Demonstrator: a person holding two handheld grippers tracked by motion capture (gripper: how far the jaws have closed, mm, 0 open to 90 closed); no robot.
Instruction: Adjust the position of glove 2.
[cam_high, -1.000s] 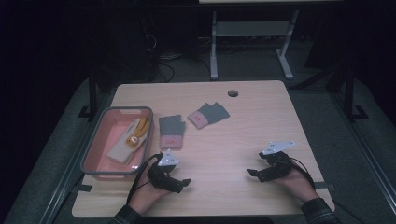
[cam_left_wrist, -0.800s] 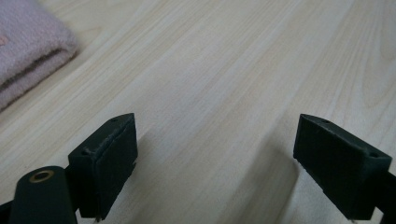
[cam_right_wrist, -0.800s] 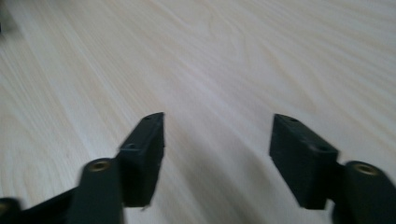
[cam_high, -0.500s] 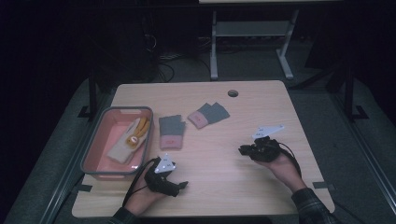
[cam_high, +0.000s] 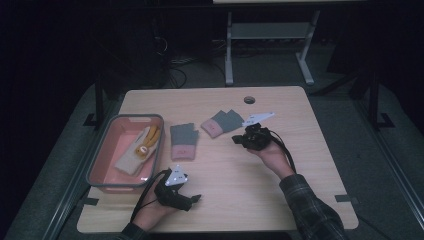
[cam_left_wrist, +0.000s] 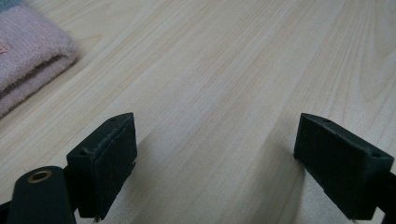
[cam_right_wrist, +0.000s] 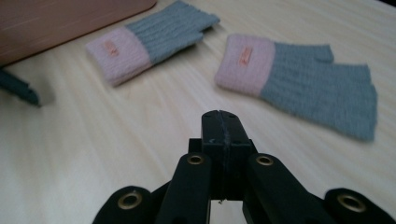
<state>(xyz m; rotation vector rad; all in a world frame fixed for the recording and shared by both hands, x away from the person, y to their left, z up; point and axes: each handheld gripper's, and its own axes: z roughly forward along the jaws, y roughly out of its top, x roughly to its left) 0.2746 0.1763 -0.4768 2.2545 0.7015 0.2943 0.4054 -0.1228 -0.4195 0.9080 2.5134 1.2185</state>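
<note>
Lying on a wooden table (cam_high: 300, 165) are two grey-and-pink fingerless gloves, one (cam_high: 184, 140) just beside a pink bin (cam_high: 98, 160) and the other (cam_high: 223, 121) farther right; a cream glove (cam_high: 134, 154) with a yellow toy is sitting inside the bin already. Sorting looks partly done, with both grey gloves left out. The right gripper (cam_high: 237, 141), jaws pressed together and empty, is pointing at the farther glove. The left gripper (cam_high: 197, 198), jaws spread wide and empty, is resting low near the table's front edge.

I see a dim, grainy high view with black surroundings; my gripper views are brighter, soft-focused toward the upper edges
</note>
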